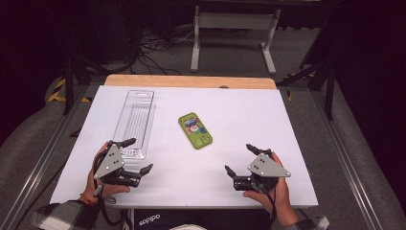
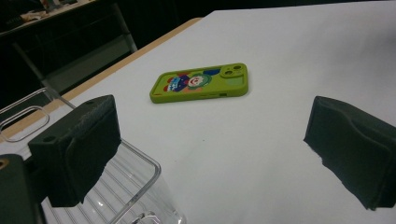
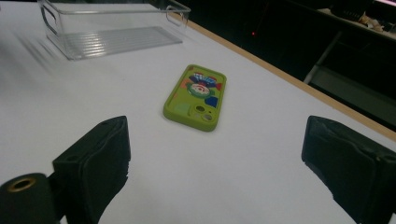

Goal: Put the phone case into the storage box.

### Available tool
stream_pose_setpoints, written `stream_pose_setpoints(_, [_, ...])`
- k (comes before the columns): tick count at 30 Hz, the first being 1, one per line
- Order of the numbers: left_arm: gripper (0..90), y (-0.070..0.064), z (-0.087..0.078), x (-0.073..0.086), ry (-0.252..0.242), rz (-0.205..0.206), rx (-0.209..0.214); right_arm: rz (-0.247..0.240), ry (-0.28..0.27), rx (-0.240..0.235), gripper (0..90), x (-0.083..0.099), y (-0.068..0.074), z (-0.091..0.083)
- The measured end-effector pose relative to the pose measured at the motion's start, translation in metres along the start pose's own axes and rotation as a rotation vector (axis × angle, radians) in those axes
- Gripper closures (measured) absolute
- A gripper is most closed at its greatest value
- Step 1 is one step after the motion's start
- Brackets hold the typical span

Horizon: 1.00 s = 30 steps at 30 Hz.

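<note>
Well ahead of both grippers' spread jaws – green phone (image 1: 195,131), flat, untouched.

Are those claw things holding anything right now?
No. Both the left gripper and right gripper are open and empty; the phone and tray lie untouched.

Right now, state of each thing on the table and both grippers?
left gripper: open, holding nothing, beside the near end of the clear tray
right gripper: open, holding nothing, over bare table
green phone: lying flat, camera side up, untouched, apart from the tray
clear tray: upright, empty, on the table's left part
white table: bears the tray and phone
</note>
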<state>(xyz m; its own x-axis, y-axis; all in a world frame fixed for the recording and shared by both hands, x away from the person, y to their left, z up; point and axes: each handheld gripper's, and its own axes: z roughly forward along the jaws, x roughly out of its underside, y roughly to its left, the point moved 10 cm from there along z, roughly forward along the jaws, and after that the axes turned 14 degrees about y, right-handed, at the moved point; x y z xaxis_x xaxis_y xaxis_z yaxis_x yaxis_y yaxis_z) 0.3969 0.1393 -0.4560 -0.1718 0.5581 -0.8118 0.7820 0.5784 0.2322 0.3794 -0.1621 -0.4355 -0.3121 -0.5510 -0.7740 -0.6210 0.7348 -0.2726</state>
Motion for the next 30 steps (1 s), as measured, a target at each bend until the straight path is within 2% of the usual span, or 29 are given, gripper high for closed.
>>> stream_pose_setpoints(3, [4.0, -0.001, 0.001, 0.000, 0.000, -0.012, 0.003, 0.020, 0.010, -0.028, 8.6, 0.001, -0.001, 0.005])
stream_pose_setpoints(12, [4.1, -0.003, -0.001, 0.004, 0.012, -0.009, -0.004, 0.050, 0.044, -0.039, 8.6, -0.007, -0.005, 0.015])
stream_pose_setpoints(13, [4.1, -0.002, -0.003, 0.005, 0.017, 0.008, -0.012, 0.066, 0.065, -0.053, 8.6, -0.011, -0.008, 0.021])
stream_pose_setpoints(15, [4.0, -0.002, -0.003, 0.006, 0.022, -0.005, -0.013, 0.077, 0.077, -0.057, 8.7, -0.014, -0.010, 0.025])
stream_pose_setpoints(19, [4.1, 0.000, -0.003, 0.008, 0.038, 0.007, -0.032, 0.118, 0.167, -0.102, 10.4, -0.021, -0.018, 0.045])
stream_pose_setpoints(20, [4.2, -0.001, -0.004, 0.009, 0.040, 0.009, -0.031, 0.128, 0.198, -0.129, 10.2, -0.025, -0.019, 0.052])
stream_pose_setpoints(21, [4.2, -0.001, -0.004, 0.009, 0.043, 0.009, -0.036, 0.135, 0.233, -0.131, 10.1, -0.028, -0.022, 0.060])
stream_pose_setpoints(23, [4.2, -0.002, -0.003, 0.009, 0.046, 0.016, -0.033, 0.123, 0.268, -0.149, 10.2, -0.035, -0.022, 0.070])
stream_pose_setpoints(24, [4.3, -0.002, -0.003, 0.009, 0.054, 0.030, -0.043, 0.119, 0.309, -0.152, 10.2, -0.038, -0.021, 0.079])
stream_pose_setpoints(27, [4.4, -0.003, -0.001, 0.010, 0.063, 0.035, -0.037, 0.106, 0.413, -0.169, 13.5, -0.045, -0.018, 0.099])
stream_pose_setpoints(30, [4.5, -0.004, 0.000, 0.010, 0.069, 0.042, -0.038, 0.121, 0.514, -0.201, 13.4, -0.049, -0.015, 0.118])
